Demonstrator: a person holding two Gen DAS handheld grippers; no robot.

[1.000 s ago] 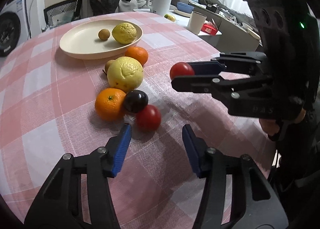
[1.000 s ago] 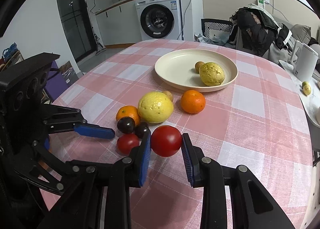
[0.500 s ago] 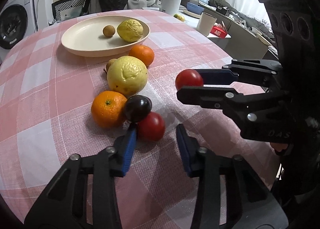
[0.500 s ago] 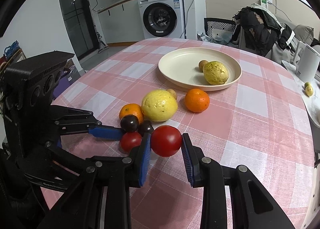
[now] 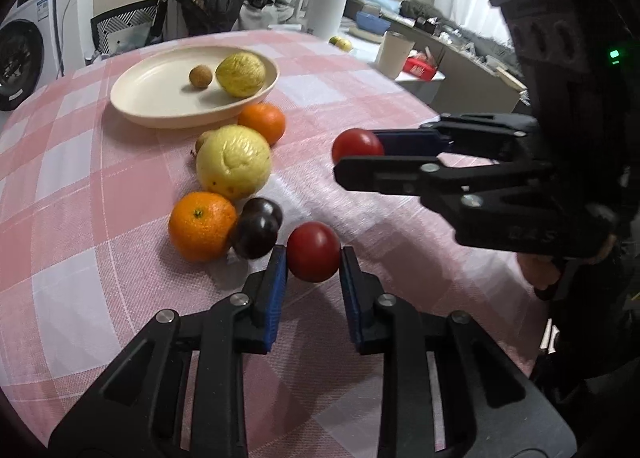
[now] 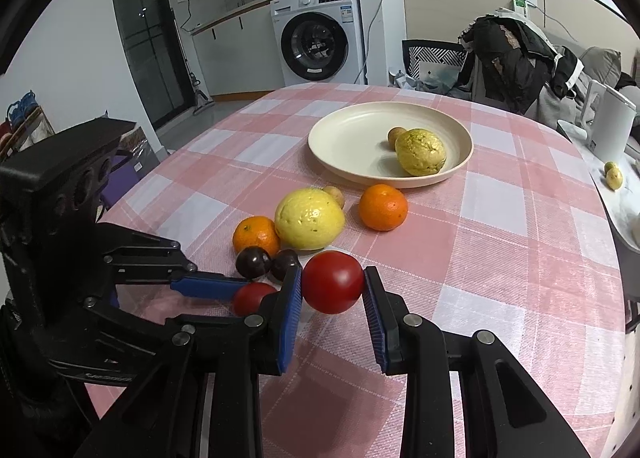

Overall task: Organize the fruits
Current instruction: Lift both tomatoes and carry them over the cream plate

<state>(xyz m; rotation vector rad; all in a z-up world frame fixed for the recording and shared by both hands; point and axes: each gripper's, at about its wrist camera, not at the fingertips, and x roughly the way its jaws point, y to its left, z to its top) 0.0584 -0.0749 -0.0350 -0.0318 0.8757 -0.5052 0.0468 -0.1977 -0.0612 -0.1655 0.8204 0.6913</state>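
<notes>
A cream plate (image 5: 160, 110) (image 6: 352, 154) at the table's far side holds a yellow-green fruit (image 5: 241, 73) and a small brown fruit (image 5: 200, 76). On the cloth lie a big yellow fruit (image 5: 234, 162), two oranges (image 5: 202, 225) (image 5: 262, 122), two dark plums (image 5: 255, 235) and a small brown fruit (image 6: 335, 196). My left gripper (image 5: 313, 258) is shut on a red tomato (image 5: 313, 252) at the table. My right gripper (image 6: 332, 284) is shut on another red tomato (image 6: 333, 281) and holds it above the cloth.
The round table has a pink checked cloth (image 6: 500, 218). A white kettle (image 5: 328, 14), a cup (image 5: 394, 54) and a side counter stand beyond its far right edge. A chair with dark clothes (image 6: 512, 58) and a washing machine (image 6: 316, 38) stand behind it.
My left gripper moved forward to the tomato on the cloth and closed its jaws on it. My right gripper kept hold of its tomato and barely moved.
</notes>
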